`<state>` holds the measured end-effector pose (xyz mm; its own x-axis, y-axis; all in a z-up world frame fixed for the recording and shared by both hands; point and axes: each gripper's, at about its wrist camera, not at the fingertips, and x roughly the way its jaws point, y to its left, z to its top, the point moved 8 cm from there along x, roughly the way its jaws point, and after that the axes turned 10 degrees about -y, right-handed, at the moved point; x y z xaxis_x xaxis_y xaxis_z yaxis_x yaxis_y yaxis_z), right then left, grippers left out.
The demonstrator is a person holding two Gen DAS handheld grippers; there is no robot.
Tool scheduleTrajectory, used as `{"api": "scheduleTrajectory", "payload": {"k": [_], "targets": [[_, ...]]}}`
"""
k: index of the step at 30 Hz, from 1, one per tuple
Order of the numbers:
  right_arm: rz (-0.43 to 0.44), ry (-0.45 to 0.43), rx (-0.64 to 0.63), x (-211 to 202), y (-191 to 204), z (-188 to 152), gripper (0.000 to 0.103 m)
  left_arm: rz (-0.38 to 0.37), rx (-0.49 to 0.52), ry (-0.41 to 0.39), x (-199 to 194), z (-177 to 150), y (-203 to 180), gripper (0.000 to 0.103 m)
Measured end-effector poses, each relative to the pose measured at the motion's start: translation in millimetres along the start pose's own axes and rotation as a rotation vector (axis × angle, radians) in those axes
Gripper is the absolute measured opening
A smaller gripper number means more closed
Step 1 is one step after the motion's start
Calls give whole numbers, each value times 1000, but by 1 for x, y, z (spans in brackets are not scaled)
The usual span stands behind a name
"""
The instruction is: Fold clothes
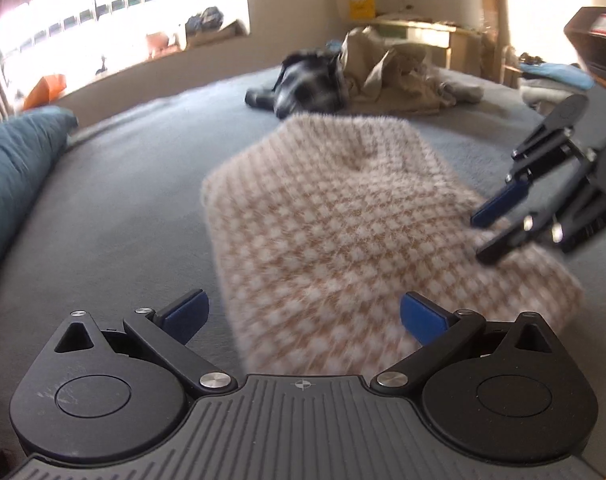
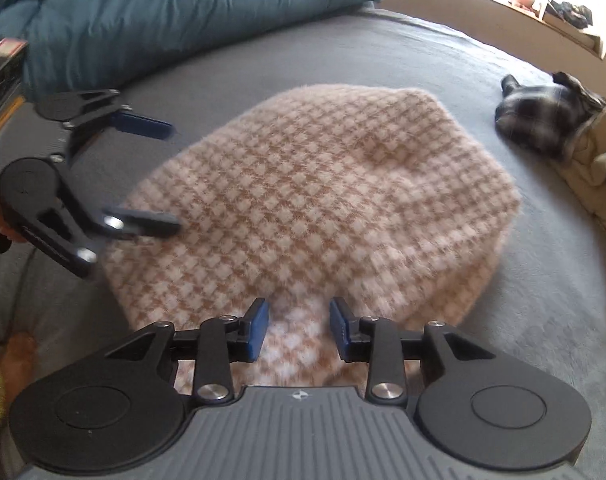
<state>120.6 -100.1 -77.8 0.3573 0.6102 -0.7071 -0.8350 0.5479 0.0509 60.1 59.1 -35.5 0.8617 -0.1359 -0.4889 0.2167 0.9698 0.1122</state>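
A fuzzy pink-and-tan checked sweater [image 1: 335, 216] [image 2: 323, 184] lies folded into a compact block on the grey bed sheet [image 1: 135, 200] [image 2: 423, 60]. My left gripper [image 1: 303, 308] [image 2: 171, 176] is open wide at the sweater's near-left edge, its blue pads clear of the cloth. My right gripper [image 2: 299, 320] [image 1: 481, 238] hovers over the opposite edge with its jaws partly apart. A low ridge of sweater sits in the gap between the pads, which do not press on it. Motion blur softens both views.
A teal duvet [image 1: 15, 160] [image 2: 143, 12] is bunched along one side of the bed. A dark plaid garment [image 1: 307, 84] [image 2: 543, 116] and crumpled beige clothes [image 1: 391, 76] [image 2: 595, 148] lie beyond the sweater. A black box [image 1: 599, 36] stands by the bed edge.
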Motion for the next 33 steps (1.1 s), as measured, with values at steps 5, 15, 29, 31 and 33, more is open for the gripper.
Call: {"api": "scheduleTrajectory", "payload": {"k": [5, 15, 29, 31, 33], "targets": [[65, -80, 29, -35, 13, -4, 42, -32, 214, 16, -39, -27, -16, 103], [112, -36, -116, -30, 56, -17, 43, 140, 372, -2, -25, -44, -25, 103], [98, 16, -331, -18, 76, -42, 56, 139, 301, 40, -25, -51, 5, 103], [90, 17, -362, -19, 80, -43, 57, 141, 319, 47, -26, -47, 5, 103], [91, 11, -378, -22, 82, -44, 58, 152, 372, 38, -30, -41, 3, 103]]}}
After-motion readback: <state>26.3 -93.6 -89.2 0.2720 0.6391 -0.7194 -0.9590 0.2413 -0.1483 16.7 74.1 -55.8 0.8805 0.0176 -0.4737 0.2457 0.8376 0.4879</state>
